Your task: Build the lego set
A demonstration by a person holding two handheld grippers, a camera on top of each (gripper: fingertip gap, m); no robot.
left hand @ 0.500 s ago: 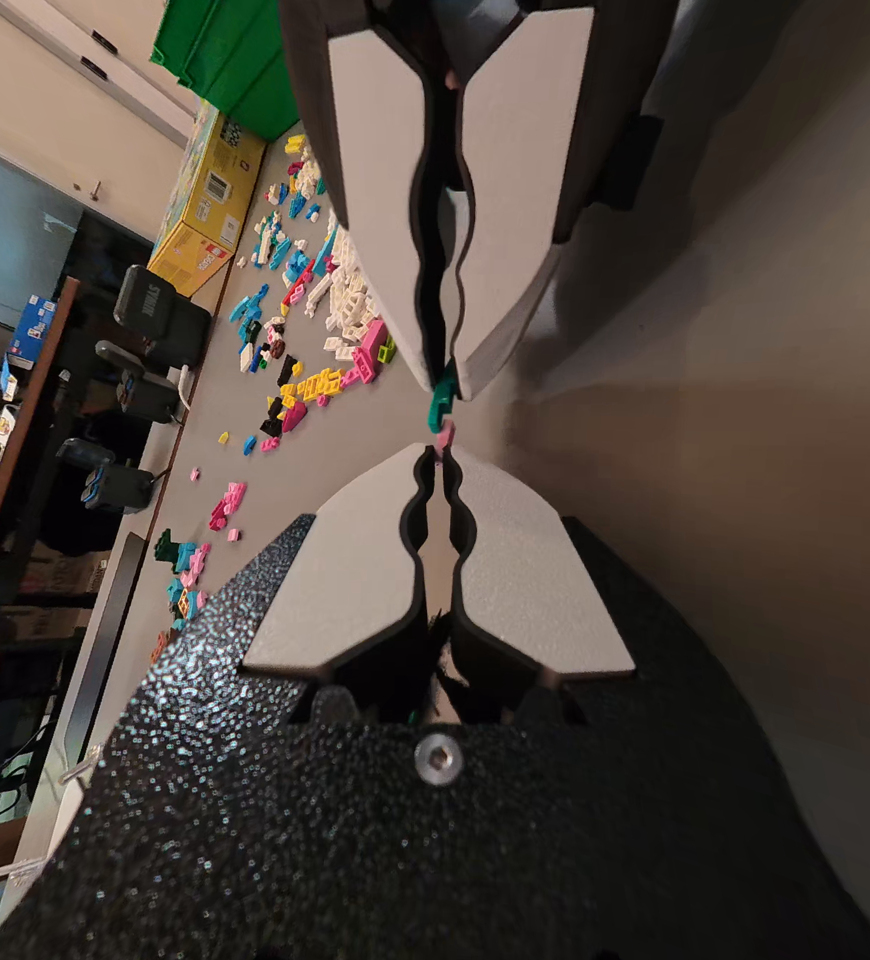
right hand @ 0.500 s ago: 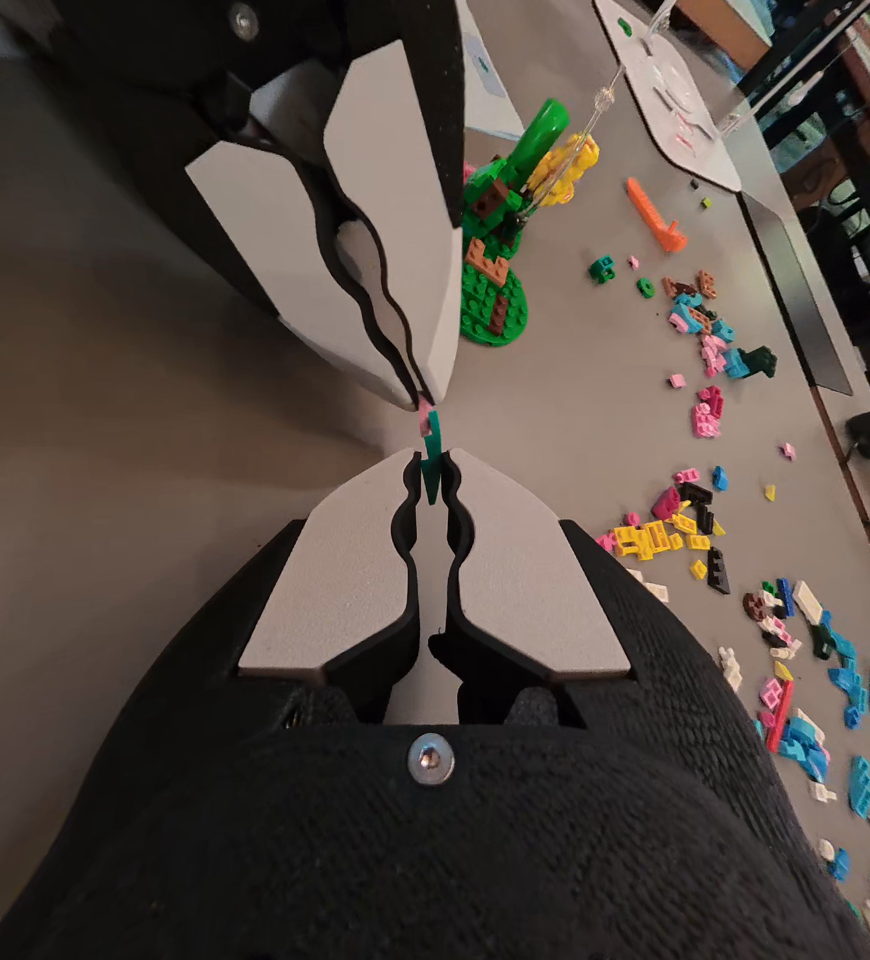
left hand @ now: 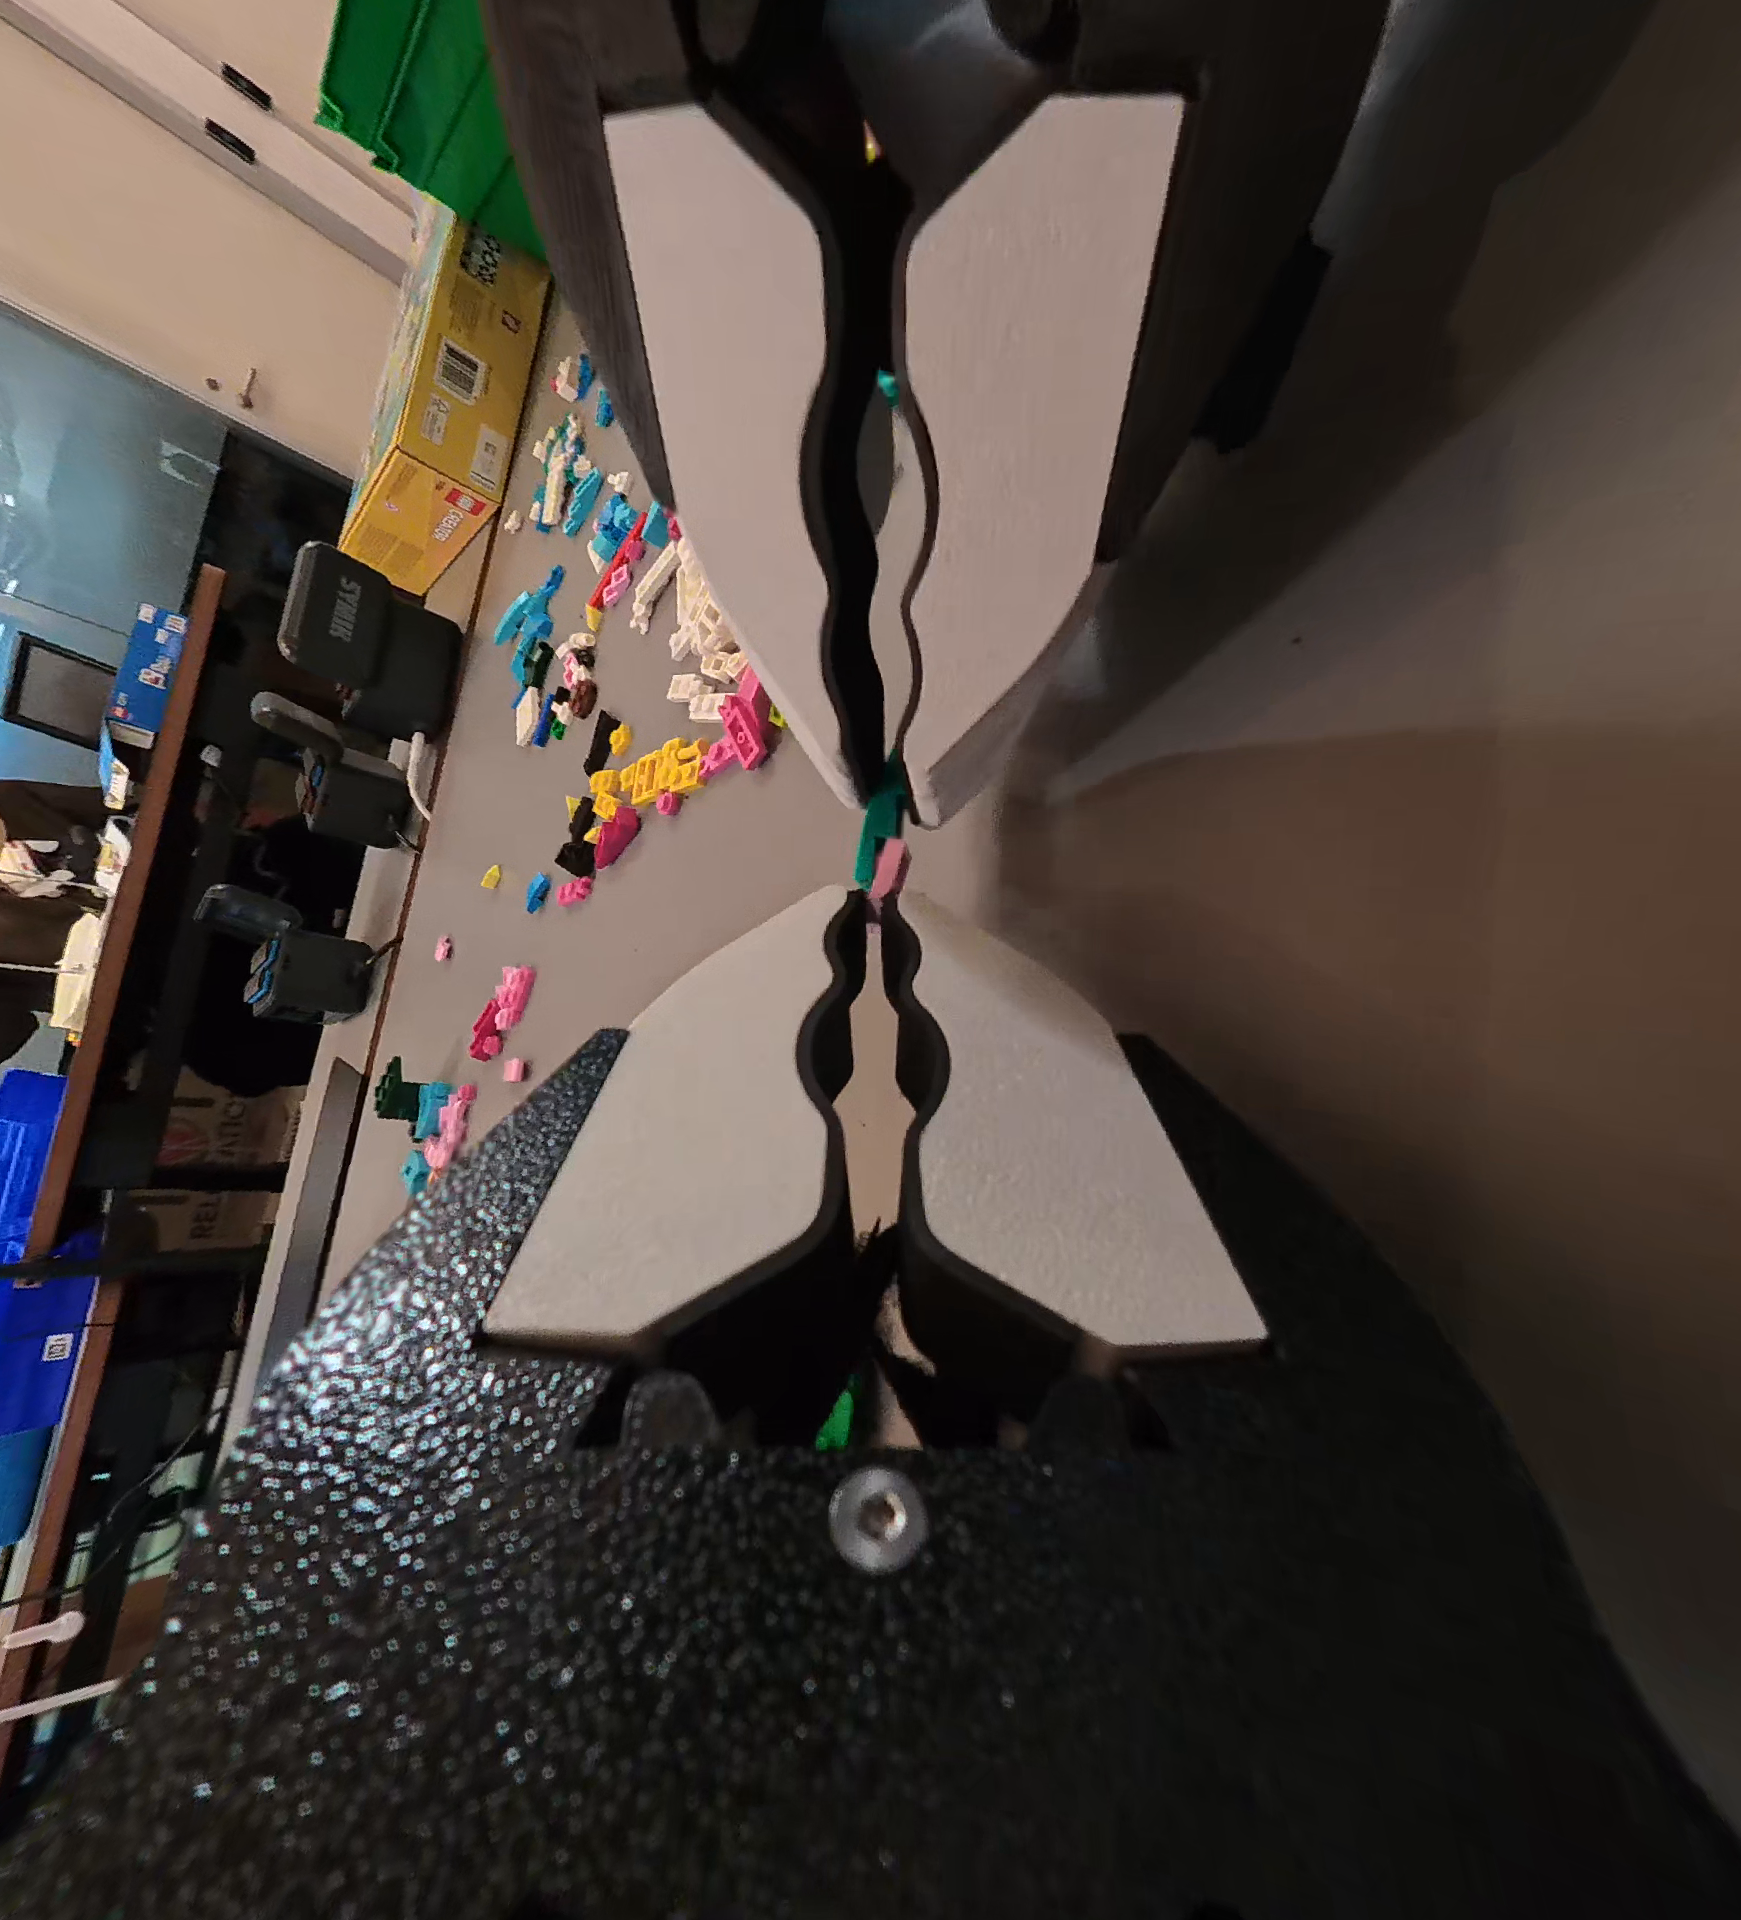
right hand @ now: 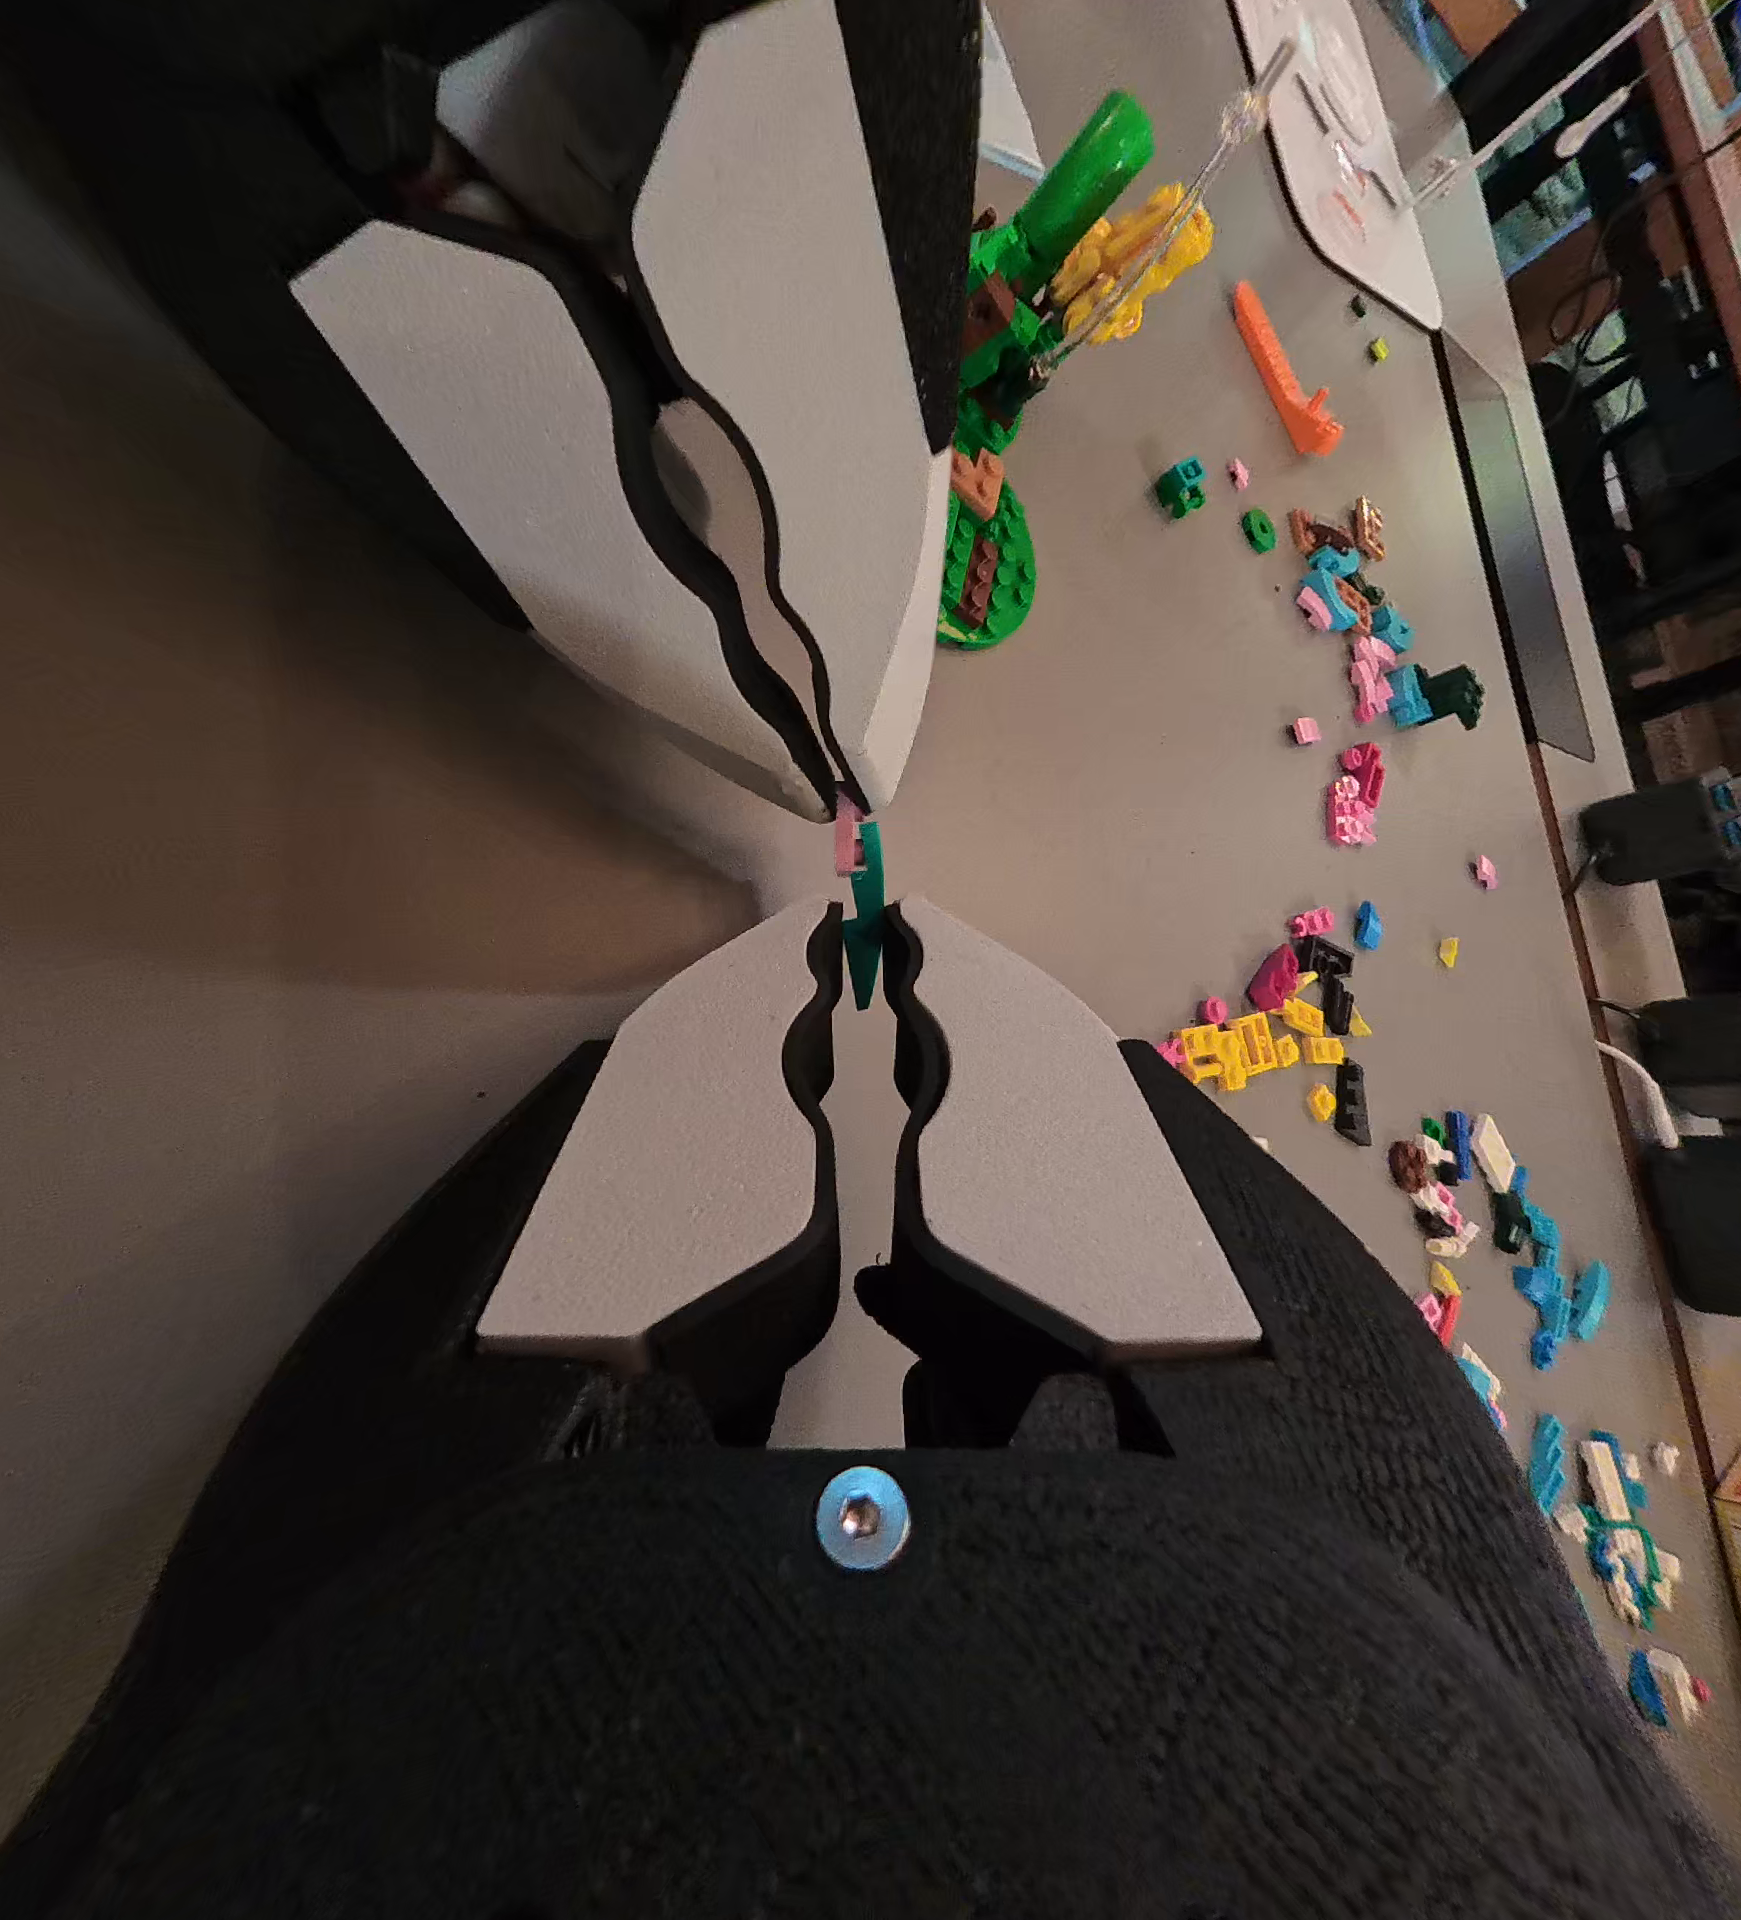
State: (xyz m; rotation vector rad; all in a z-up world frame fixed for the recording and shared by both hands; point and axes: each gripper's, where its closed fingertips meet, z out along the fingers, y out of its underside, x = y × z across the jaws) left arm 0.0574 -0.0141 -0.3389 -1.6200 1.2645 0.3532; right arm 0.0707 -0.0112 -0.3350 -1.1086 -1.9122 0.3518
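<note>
My left gripper [left hand: 874, 914] is shut on a small pink brick [left hand: 888, 865], which sticks out past its fingertips. My right gripper [right hand: 861, 920] is shut on a thin teal piece [right hand: 862, 951] with a pointed end. The two grippers meet tip to tip above the grey table [right hand: 1053, 831]. The pink brick [right hand: 849, 837] rests against the upper end of the teal piece. In the left wrist view, the right gripper [left hand: 887, 800] comes in from the top with the teal piece [left hand: 881, 816]. In the right wrist view, the left gripper [right hand: 850, 805] comes in from the top.
Several loose bricks [right hand: 1261, 1039] in pink, yellow, blue, white and black lie scattered on the table. A green brick plant model [right hand: 991, 561] and an orange tool [right hand: 1281, 374] lie beyond. A yellow box [left hand: 450, 416], a green bin [left hand: 409, 94] and black devices [left hand: 367, 634] line the edge. Less than 4 cm separates the two grippers' tips.
The two grippers have edged slightly closer, tip to tip. Both grasps hold, and the pink brick and teal piece stay in contact.
</note>
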